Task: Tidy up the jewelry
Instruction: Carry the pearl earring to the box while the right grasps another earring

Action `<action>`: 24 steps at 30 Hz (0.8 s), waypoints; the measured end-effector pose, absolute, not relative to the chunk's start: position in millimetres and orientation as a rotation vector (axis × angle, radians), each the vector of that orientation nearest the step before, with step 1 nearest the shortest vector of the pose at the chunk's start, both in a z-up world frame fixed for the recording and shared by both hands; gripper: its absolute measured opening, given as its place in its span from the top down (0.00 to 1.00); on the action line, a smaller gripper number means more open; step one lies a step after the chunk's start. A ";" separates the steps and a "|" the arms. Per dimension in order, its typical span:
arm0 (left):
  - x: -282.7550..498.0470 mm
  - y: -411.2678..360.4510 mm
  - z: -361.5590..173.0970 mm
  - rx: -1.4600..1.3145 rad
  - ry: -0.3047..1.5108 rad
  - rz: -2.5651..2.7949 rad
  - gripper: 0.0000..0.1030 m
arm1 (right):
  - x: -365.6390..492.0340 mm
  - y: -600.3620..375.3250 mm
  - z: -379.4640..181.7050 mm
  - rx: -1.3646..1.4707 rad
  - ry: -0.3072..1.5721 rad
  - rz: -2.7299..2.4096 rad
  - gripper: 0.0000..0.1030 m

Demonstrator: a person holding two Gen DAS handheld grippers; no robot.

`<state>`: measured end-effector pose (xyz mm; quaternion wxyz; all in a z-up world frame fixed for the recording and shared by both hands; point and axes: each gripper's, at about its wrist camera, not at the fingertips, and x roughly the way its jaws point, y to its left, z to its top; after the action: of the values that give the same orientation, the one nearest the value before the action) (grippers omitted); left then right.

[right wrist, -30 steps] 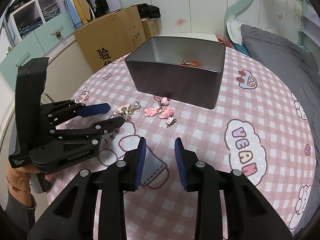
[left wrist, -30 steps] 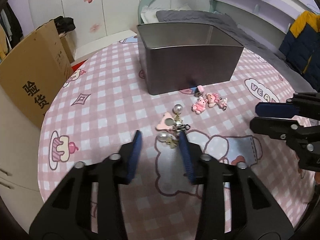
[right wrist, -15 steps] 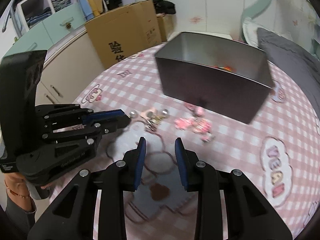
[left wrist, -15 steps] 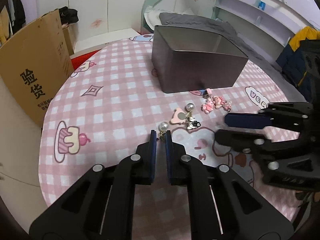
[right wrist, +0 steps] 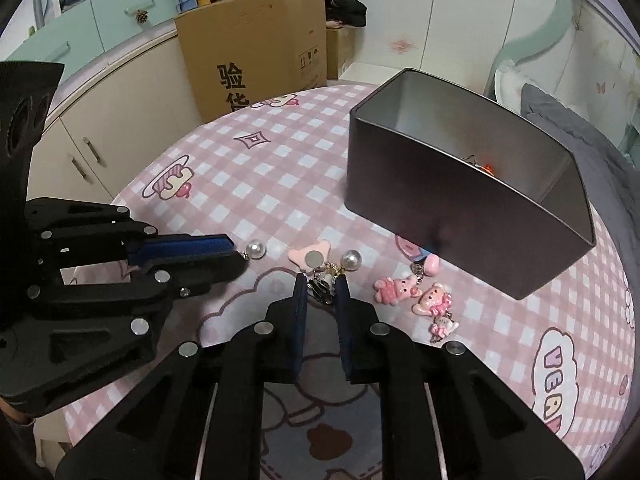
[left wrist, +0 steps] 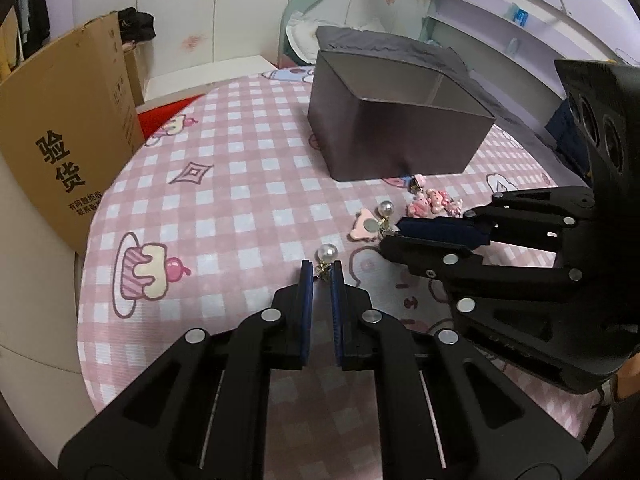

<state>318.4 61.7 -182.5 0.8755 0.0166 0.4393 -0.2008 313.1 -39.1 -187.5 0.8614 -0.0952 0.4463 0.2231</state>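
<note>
My left gripper (left wrist: 321, 269) is shut on a pearl earring (left wrist: 327, 253), its gold clasp between the blue pads; it also shows in the right wrist view (right wrist: 255, 249). My right gripper (right wrist: 321, 282) is closed around a dark charm (right wrist: 321, 289) of the pearl-and-pink-heart charm cluster (right wrist: 314, 257). Pink bear charms (right wrist: 414, 294) lie to the right. A grey metal tin (right wrist: 460, 216) stands open behind, with some jewelry inside.
The round table has a pink checked cloth (left wrist: 224, 184). A cardboard box (left wrist: 60, 128) stands off the table's left edge. A grey bed lies behind the tin. A pink heart charm (right wrist: 430, 266) lies by the tin's front wall.
My left gripper closed on the pearl earring and drew it left, away from the cluster. My right gripper swung left and closed in on the charm cluster.
</note>
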 end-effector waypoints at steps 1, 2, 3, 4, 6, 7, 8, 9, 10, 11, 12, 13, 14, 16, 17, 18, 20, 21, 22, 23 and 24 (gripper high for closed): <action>318.2 62.0 -181.9 0.029 0.918 -0.427 0.91 | 311.4 -41.6 -186.2 -0.199 0.931 0.465 0.88; 317.7 62.1 -179.8 0.022 0.912 -0.432 0.91 | 309.4 -45.7 -183.1 -0.185 0.927 0.469 0.88; 317.6 61.7 -178.1 0.020 0.912 -0.440 0.91 | 307.3 -49.6 -179.9 -0.171 0.921 0.474 0.88; 317.4 62.3 -176.5 0.015 0.908 -0.443 0.91 | 305.1 -51.9 -176.2 -0.162 0.915 0.476 0.88; 318.0 64.8 -171.4 -0.021 0.904 -0.465 0.91 | 302.7 -58.2 -169.0 -0.150 0.904 0.477 0.88; 318.0 65.8 -168.2 -0.034 0.896 -0.469 0.91 | 301.7 -62.6 -163.8 -0.140 0.893 0.478 0.88; 318.5 66.4 -165.3 -0.048 0.897 -0.480 0.91 | 300.8 -67.3 -158.5 -0.130 0.888 0.480 0.88; 319.5 66.4 -162.6 -0.056 0.894 -0.489 0.91 | 299.7 -71.3 -153.5 -0.120 0.881 0.481 0.88; 319.8 66.2 -158.2 -0.064 0.886 -0.492 0.91 | 298.6 -73.9 -148.8 -0.115 0.871 0.480 0.88; 320.2 65.9 -155.6 -0.068 0.883 -0.496 0.91 | 297.2 -76.5 -145.3 -0.111 0.864 0.476 0.88; 321.5 65.0 -150.8 -0.081 0.877 -0.509 0.91 | 296.2 -82.2 -139.5 -0.101 0.856 0.474 0.88; 323.0 64.0 -145.4 -0.100 0.869 -0.525 0.91 | 295.0 -84.9 -136.2 -0.092 0.851 0.474 0.88; 324.6 61.8 -140.0 -0.112 0.862 -0.542 0.91 | 294.8 -90.0 -130.7 -0.080 0.840 0.474 0.88; 327.0 55.7 -130.7 -0.115 0.851 -0.564 0.91 | 297.1 -94.6 -122.9 -0.073 0.827 0.467 0.88; 329.7 50.3 -123.0 -0.112 0.843 -0.580 0.91 | 297.9 -98.2 -118.9 -0.067 0.819 0.463 0.88; 330.5 46.6 -118.2 -0.109 0.837 -0.589 0.91 | 301.1 -99.6 -115.2 -0.062 0.814 0.462 0.88; 336.4 38.3 -107.2 -0.114 0.833 -0.621 0.91 | 304.4 -105.7 -108.8 -0.052 0.803 0.454 0.88; 341.1 32.8 -101.7 -0.117 0.829 -0.638 0.91 | 307.4 -109.1 -105.1 -0.046 0.797 0.447 0.88; 346.4 27.0 -97.5 -0.115 0.829 -0.649 0.91 | 309.6 -112.1 -101.6 -0.041 0.792 0.440 0.88; 350.0 23.6 -95.7 -0.112 0.829 -0.654 0.91 | 313.7 -116.4 -98.5 -0.034 0.789 0.433 0.88; 356.0 17.5 -93.8 -0.106 0.832 -0.659 0.91 | 315.8 -119.5 -97.2 -0.028 0.787 0.428 0.88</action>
<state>356.0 17.5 -93.8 0.8611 -0.0504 0.3967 -0.3141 315.8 -119.5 -97.2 0.9013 -0.0134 0.3804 0.2067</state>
